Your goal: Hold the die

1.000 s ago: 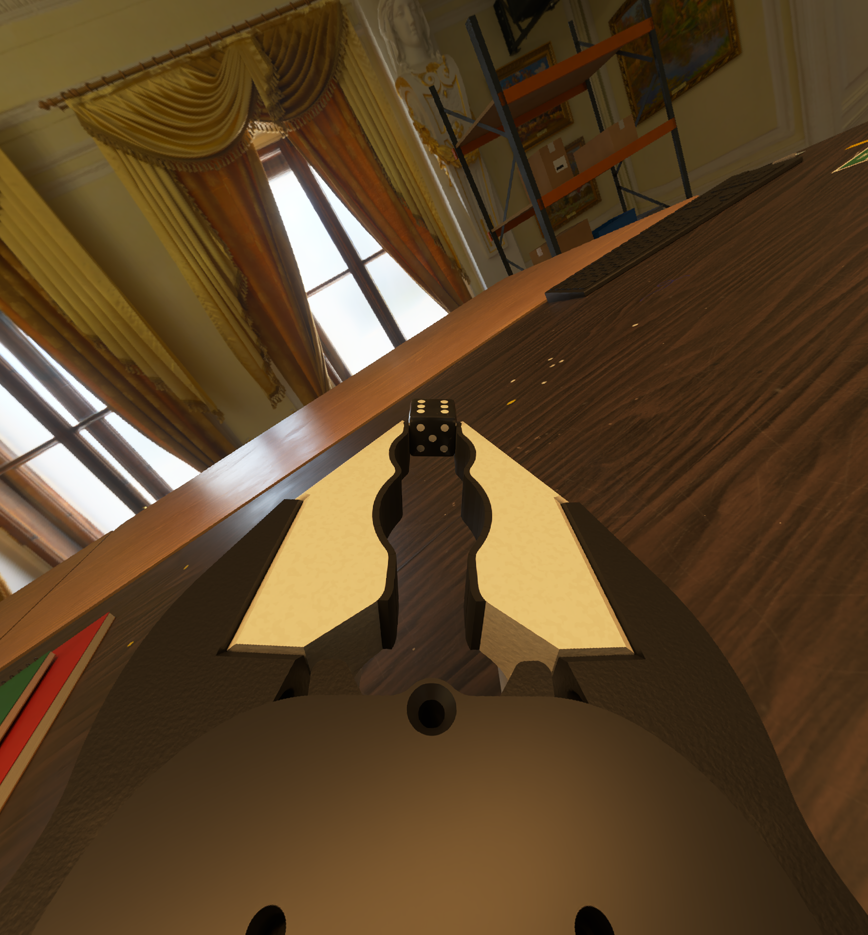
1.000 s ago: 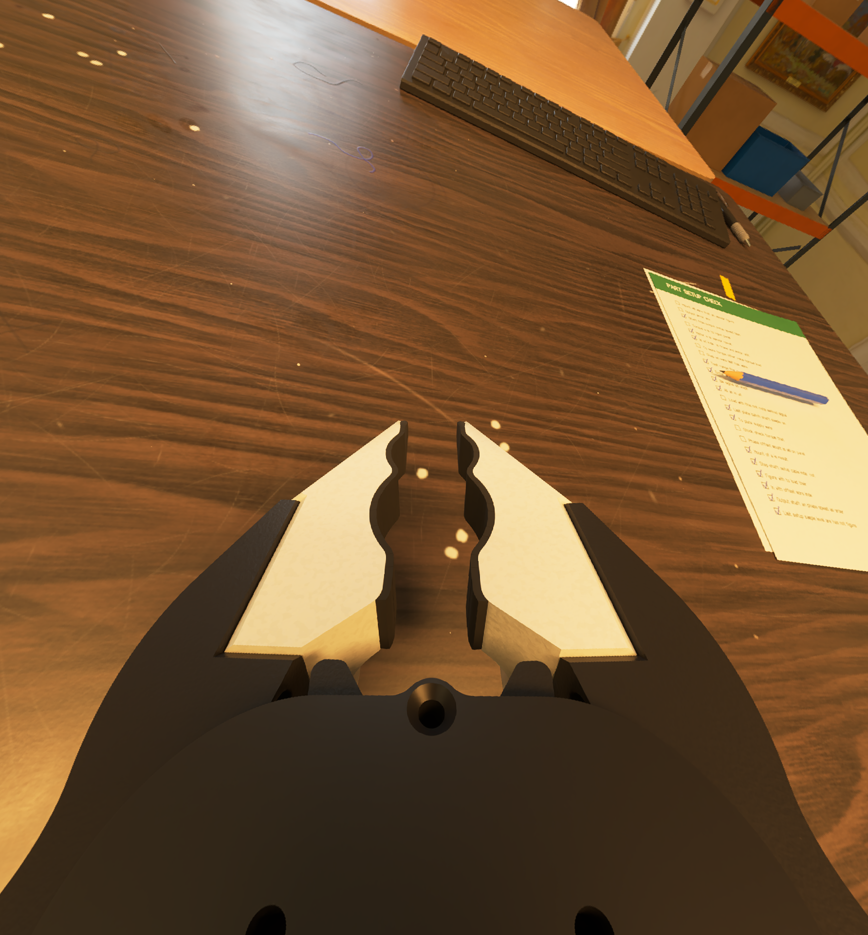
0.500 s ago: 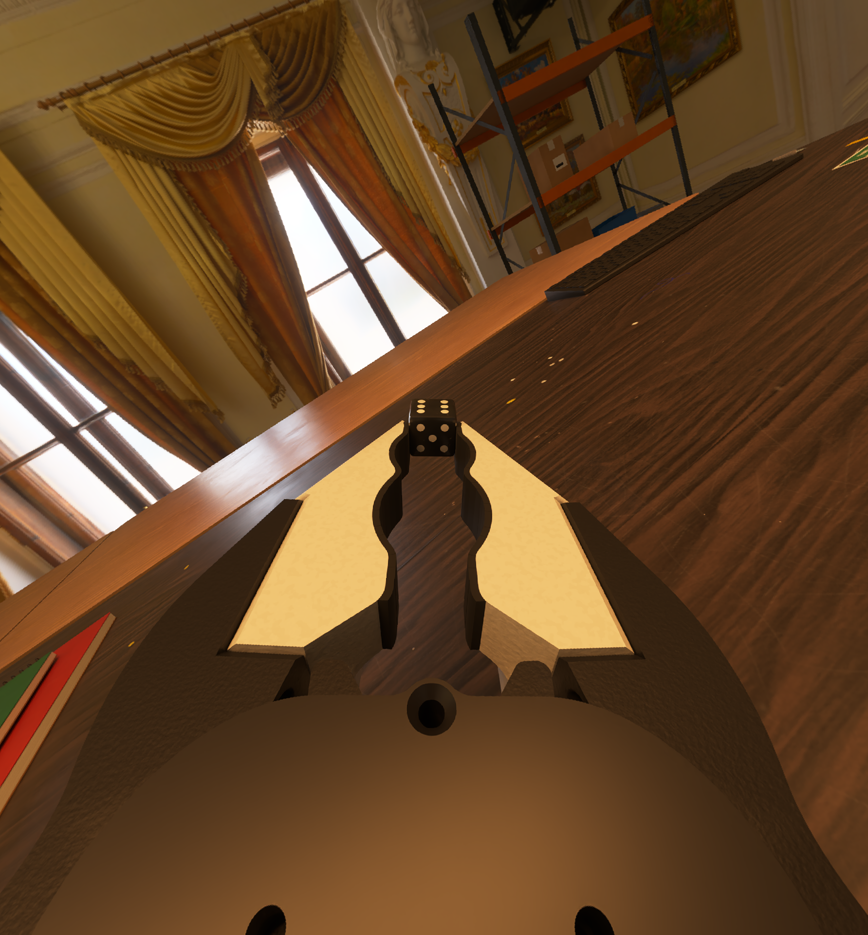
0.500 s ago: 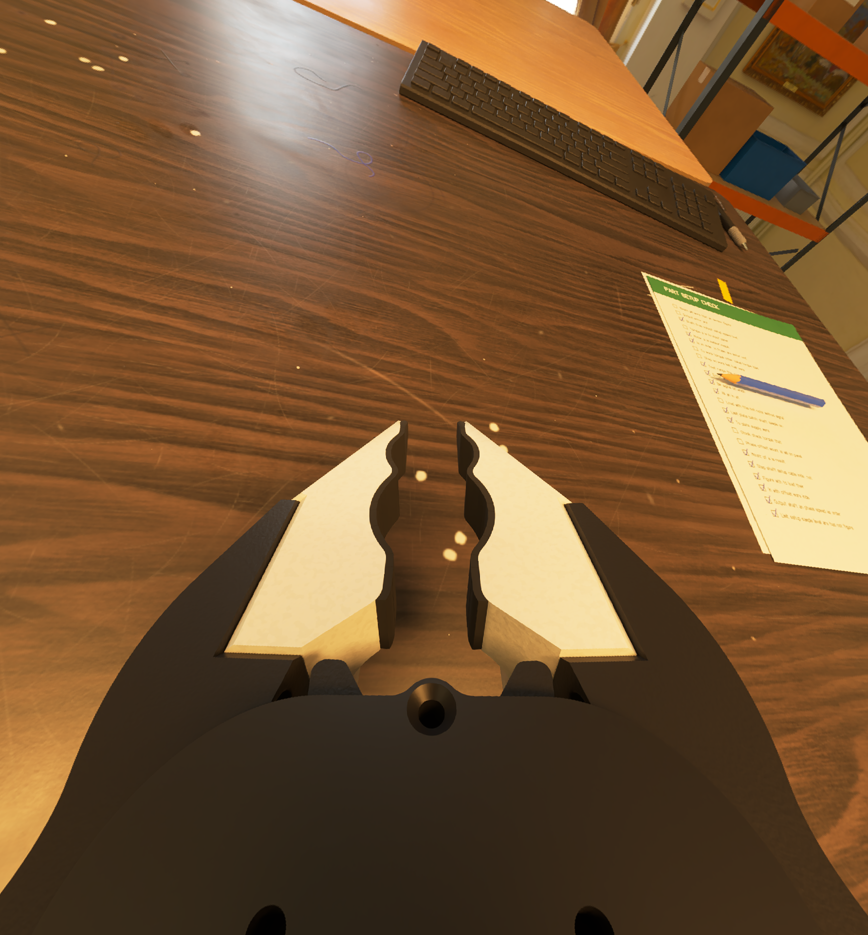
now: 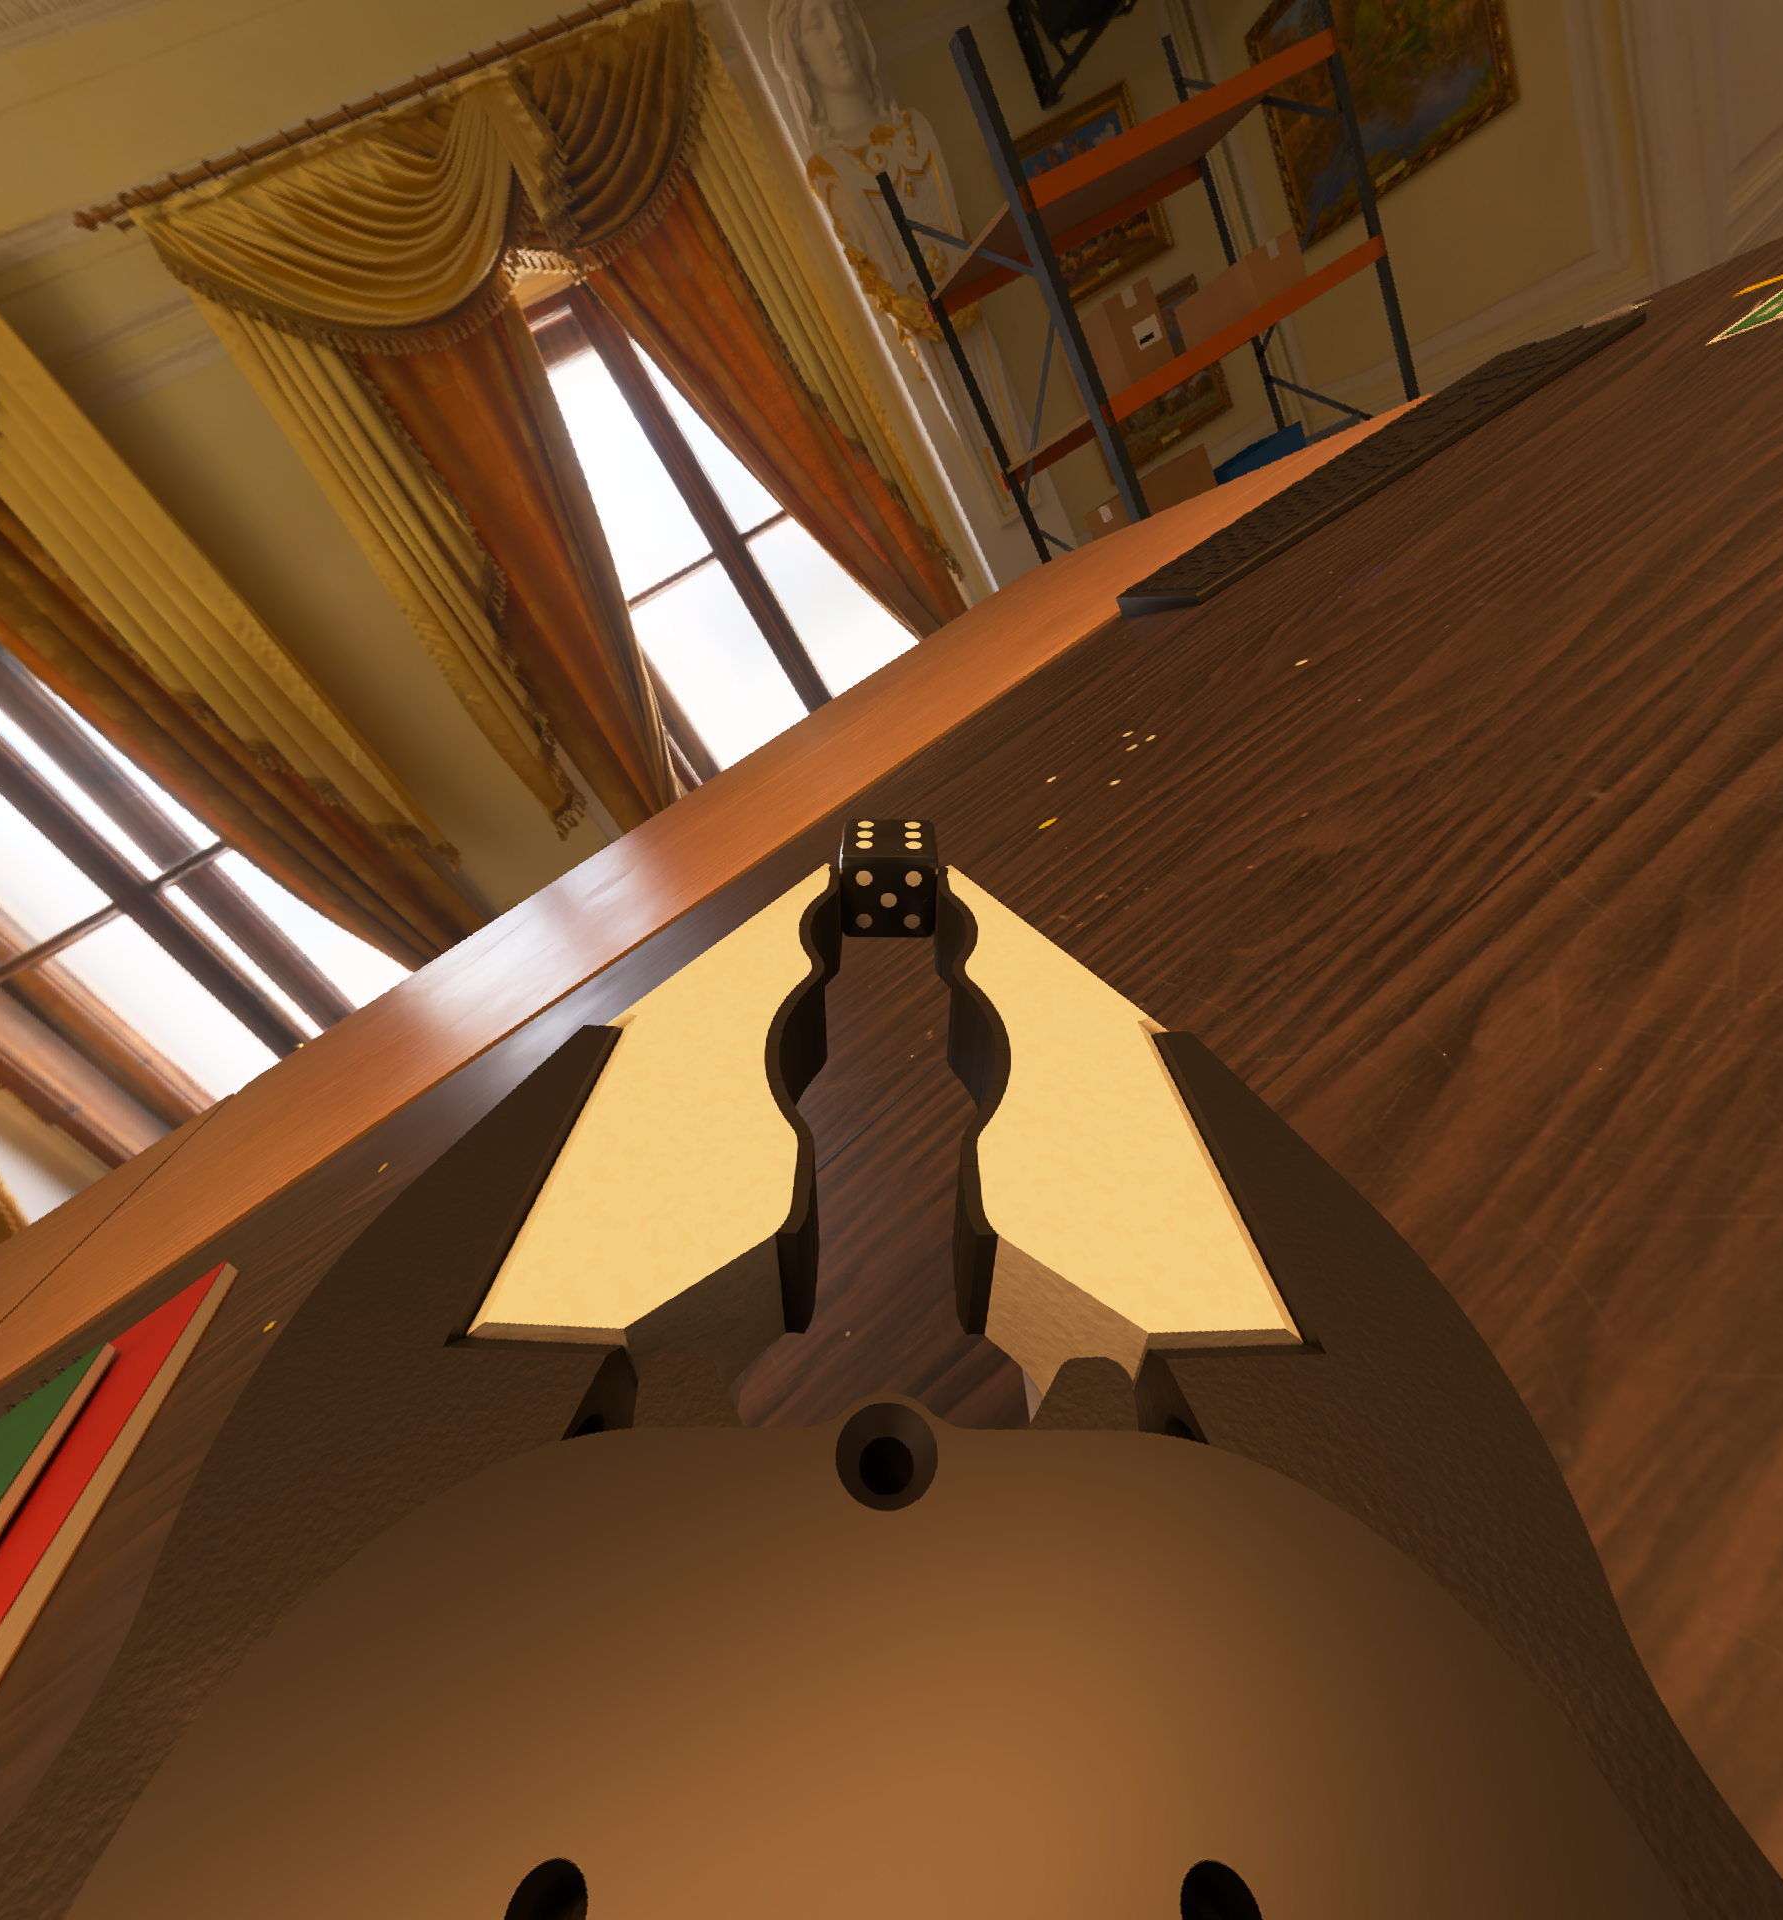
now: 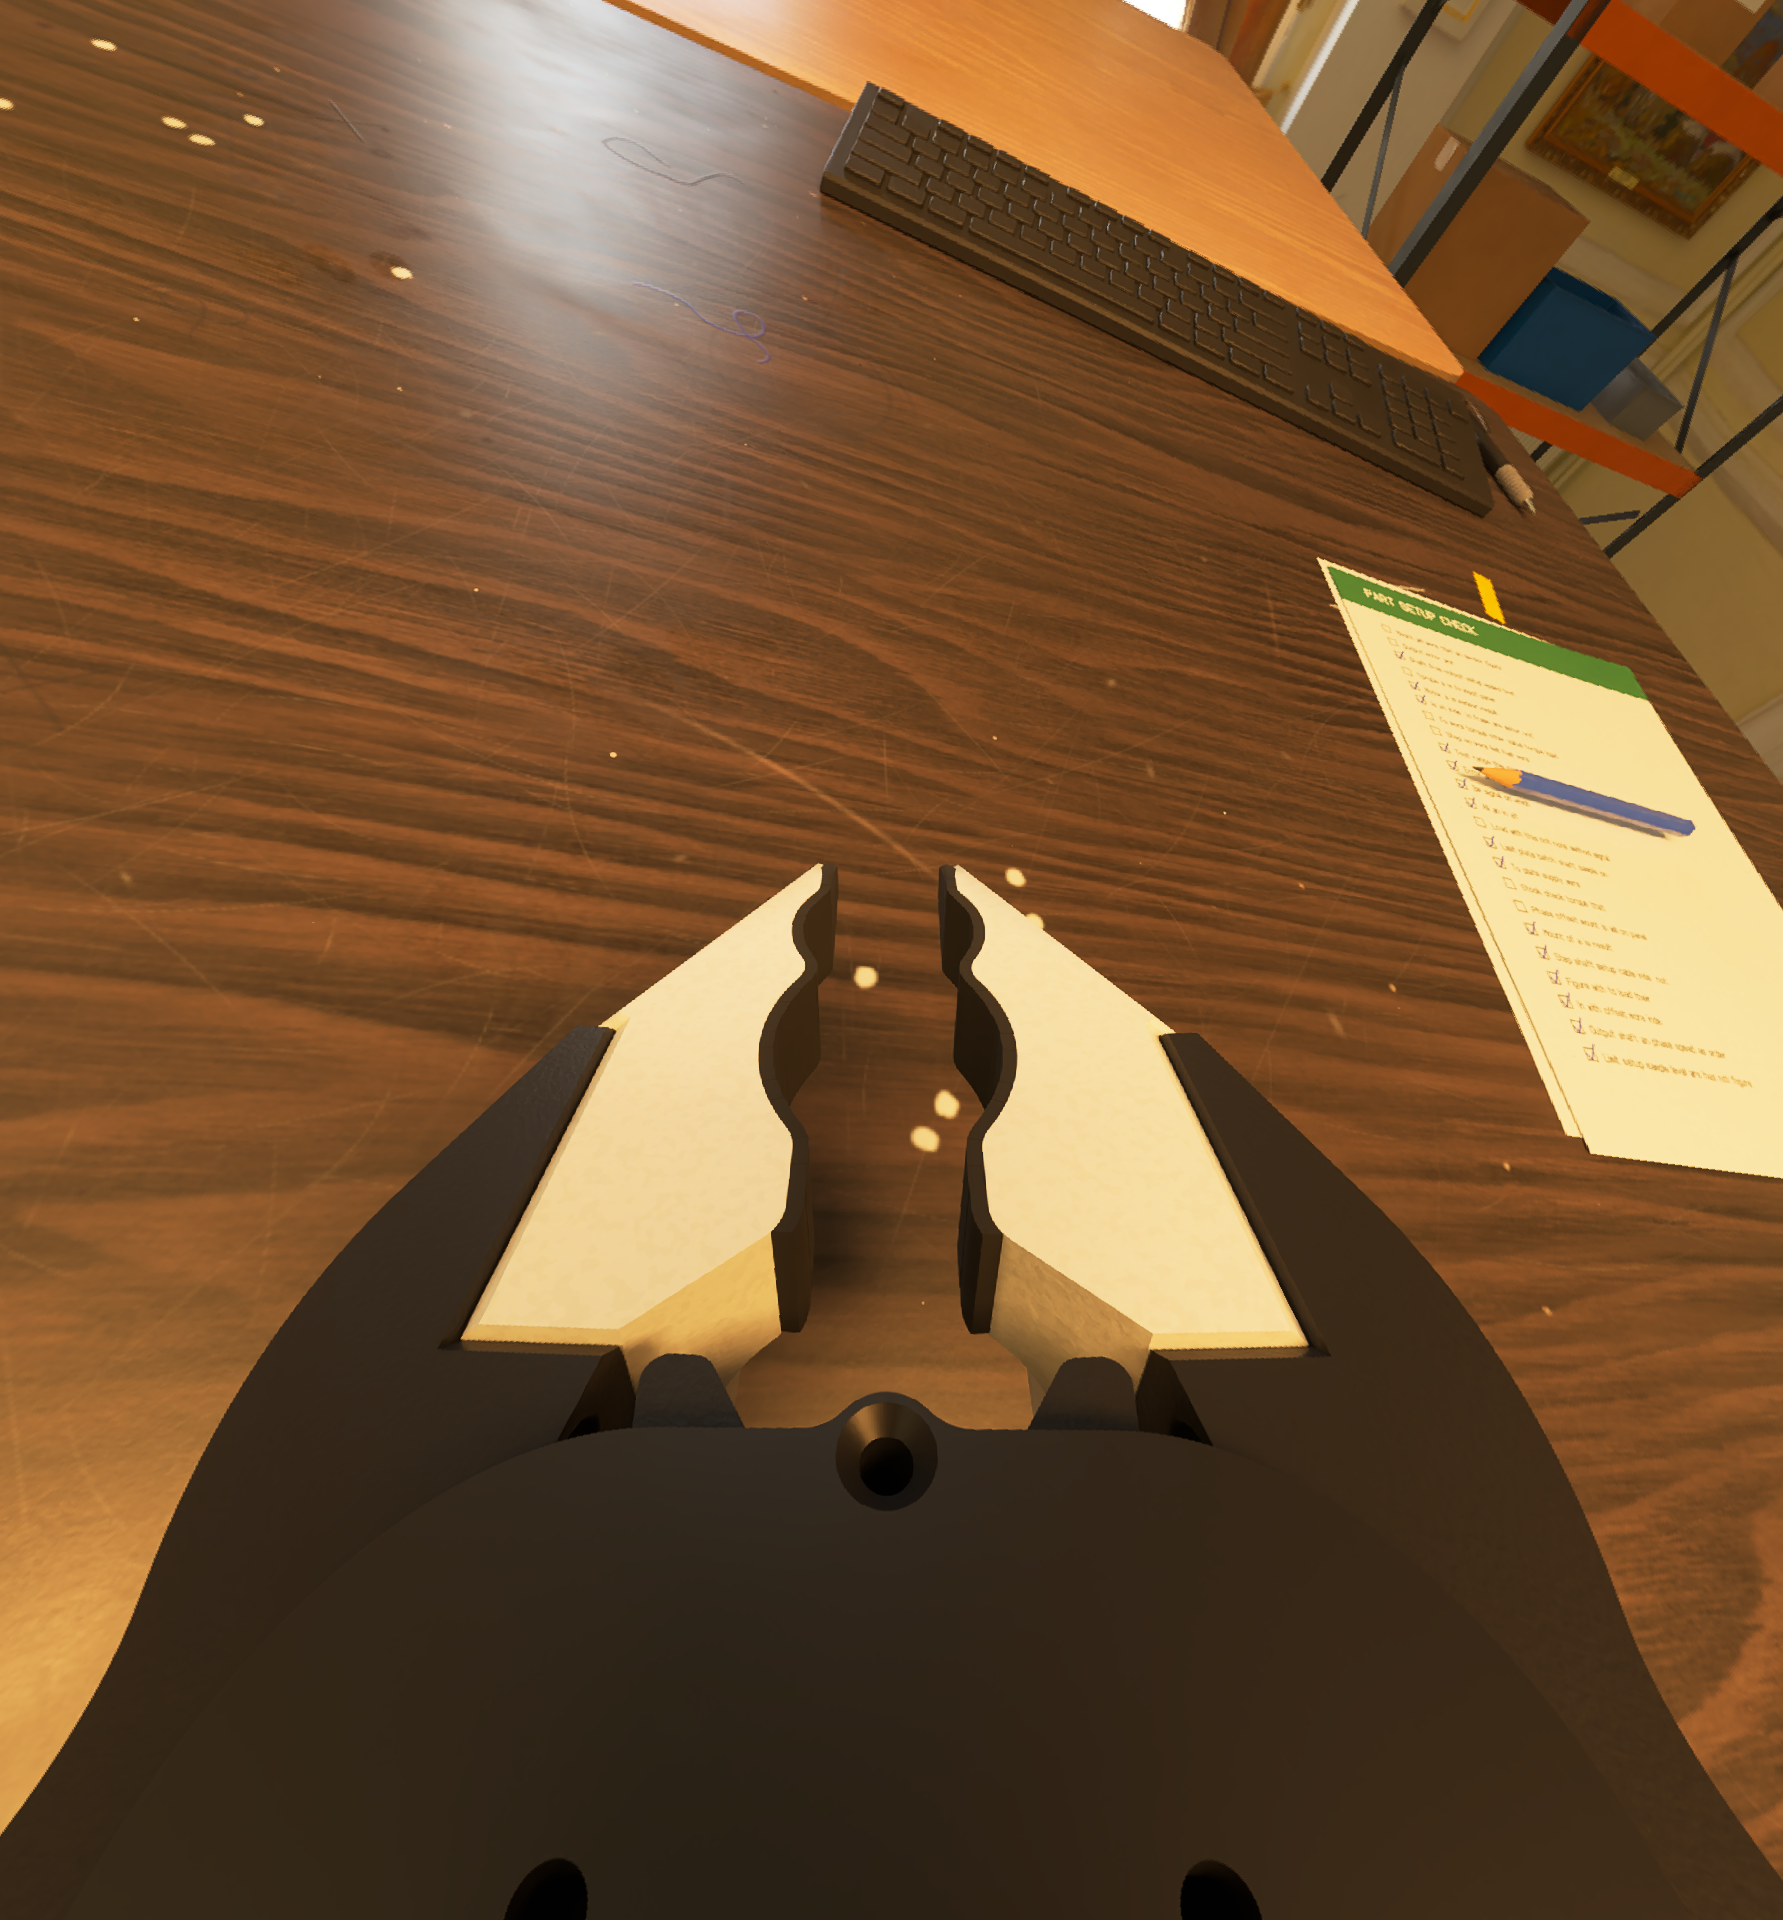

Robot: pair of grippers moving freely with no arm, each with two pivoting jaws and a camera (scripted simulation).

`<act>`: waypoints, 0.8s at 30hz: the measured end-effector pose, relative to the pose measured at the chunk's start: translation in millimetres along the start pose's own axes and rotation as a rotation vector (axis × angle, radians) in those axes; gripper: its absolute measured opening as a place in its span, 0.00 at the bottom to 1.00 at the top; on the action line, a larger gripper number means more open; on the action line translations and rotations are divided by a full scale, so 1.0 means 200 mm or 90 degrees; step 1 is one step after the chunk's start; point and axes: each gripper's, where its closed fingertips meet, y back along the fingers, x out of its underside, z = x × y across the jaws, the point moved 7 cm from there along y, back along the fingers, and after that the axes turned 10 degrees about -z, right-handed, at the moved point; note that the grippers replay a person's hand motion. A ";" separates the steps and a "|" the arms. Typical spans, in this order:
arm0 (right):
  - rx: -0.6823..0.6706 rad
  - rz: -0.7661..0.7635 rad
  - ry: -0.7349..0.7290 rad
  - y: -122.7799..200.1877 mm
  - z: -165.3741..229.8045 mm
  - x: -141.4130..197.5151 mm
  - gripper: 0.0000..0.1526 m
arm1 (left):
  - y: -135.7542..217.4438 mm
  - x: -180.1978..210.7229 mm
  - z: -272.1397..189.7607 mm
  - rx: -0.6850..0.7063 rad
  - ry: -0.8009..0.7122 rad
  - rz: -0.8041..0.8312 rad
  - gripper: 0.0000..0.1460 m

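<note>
A small black die [image 5: 888, 878] with pale pips sits pinched between the fingertips of my left gripper [image 5: 888, 896], which is shut on it low over the dark wooden table [image 5: 1386, 987]. I cannot tell whether the die touches the table. In the right wrist view, my right gripper [image 6: 888, 883] hovers over bare table [image 6: 451, 727] with a narrow gap between its fingers and nothing in it. The die does not show in that view.
A black keyboard [image 6: 1157, 291] lies at the far side, also in the left wrist view [image 5: 1386, 468]. A paper checklist [image 6: 1697, 1039] with a blue pencil [image 6: 1593, 800] lies to the right. Red and green flat boards [image 5: 25, 1475] lie at the left. The table's far edge [image 5: 554, 935] is just beyond the die.
The left gripper and the die have not moved. The right gripper has drifted very slightly over the table, still empty.
</note>
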 end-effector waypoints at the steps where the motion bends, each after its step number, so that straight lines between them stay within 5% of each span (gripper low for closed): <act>1: 0.000 0.000 0.000 0.00 0.00 0.00 0.13 | 0.00 0.00 0.00 0.000 0.000 0.000 0.11; 24: 0.000 -0.013 0.012 0.01 0.01 -0.05 0.12 | 0.00 0.00 -0.01 0.005 -0.008 0.001 0.11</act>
